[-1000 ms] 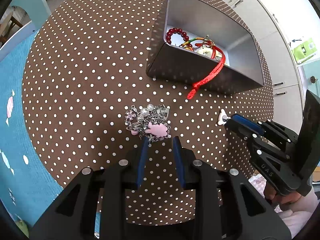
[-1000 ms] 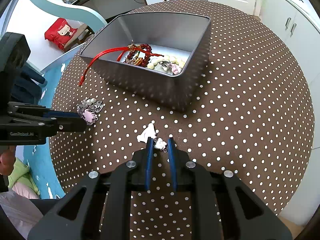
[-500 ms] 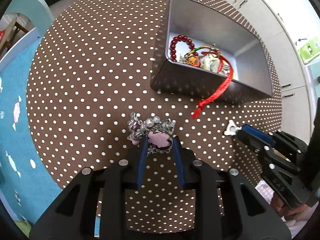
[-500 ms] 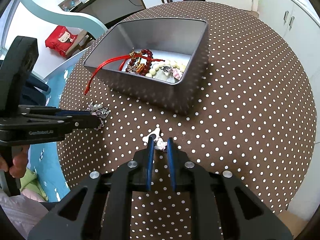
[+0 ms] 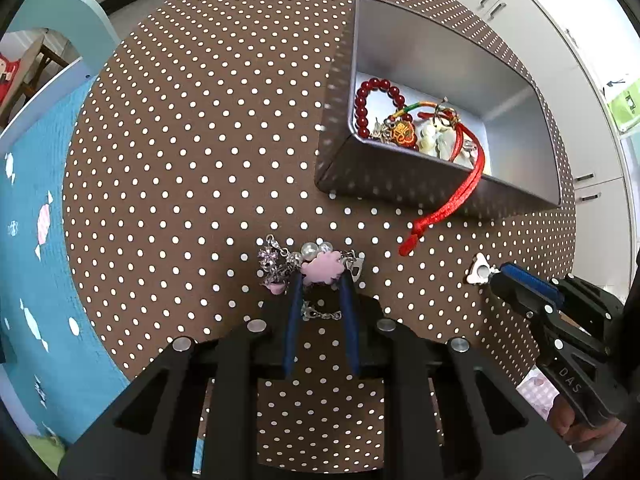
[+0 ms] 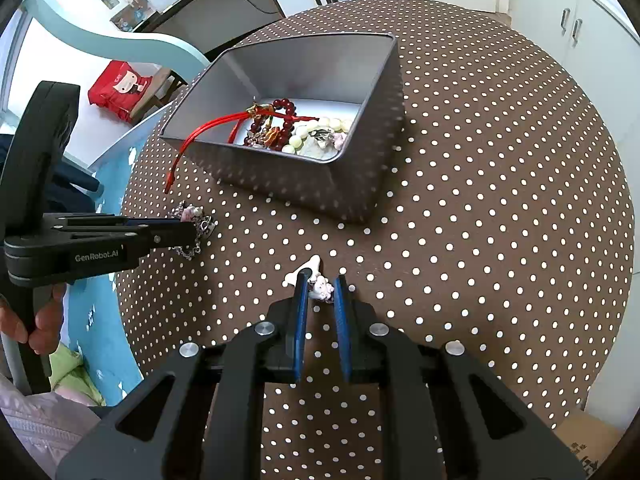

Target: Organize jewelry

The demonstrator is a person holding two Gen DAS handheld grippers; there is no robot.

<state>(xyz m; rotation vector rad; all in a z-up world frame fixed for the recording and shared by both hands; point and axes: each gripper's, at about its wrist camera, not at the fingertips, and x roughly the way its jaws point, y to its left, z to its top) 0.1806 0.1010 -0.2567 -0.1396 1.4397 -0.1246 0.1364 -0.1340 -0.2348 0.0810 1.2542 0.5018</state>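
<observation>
A silver tin box (image 5: pixel 516 196) (image 6: pixel 352 184) on the dotted table holds a red bead bracelet (image 5: pixel 370 98), jade beads and a red cord (image 5: pixel 452 204) that hangs over its wall. My left gripper (image 5: pixel 320 280) is shut on a silver charm bracelet with a pink flower (image 5: pixel 320 268), also in the right wrist view (image 6: pixel 192 220). My right gripper (image 6: pixel 320 282) is shut on a small white charm piece (image 6: pixel 322 286), with a white triangular part (image 5: pixel 478 272) sticking out at its tip.
The round table has a brown cloth with white dots (image 5: pixel 200 160) and drops off to a blue rug (image 5: pixel 32 240) on the left. White cabinets (image 6: pixel 580 20) stand beyond the table. A light blue chair back (image 6: pixel 100 40) is behind the box.
My left gripper moved forward over the charm bracelet and closed on it. Both grippers have risen, so the table looks further away. The right gripper kept its hold on the white charm.
</observation>
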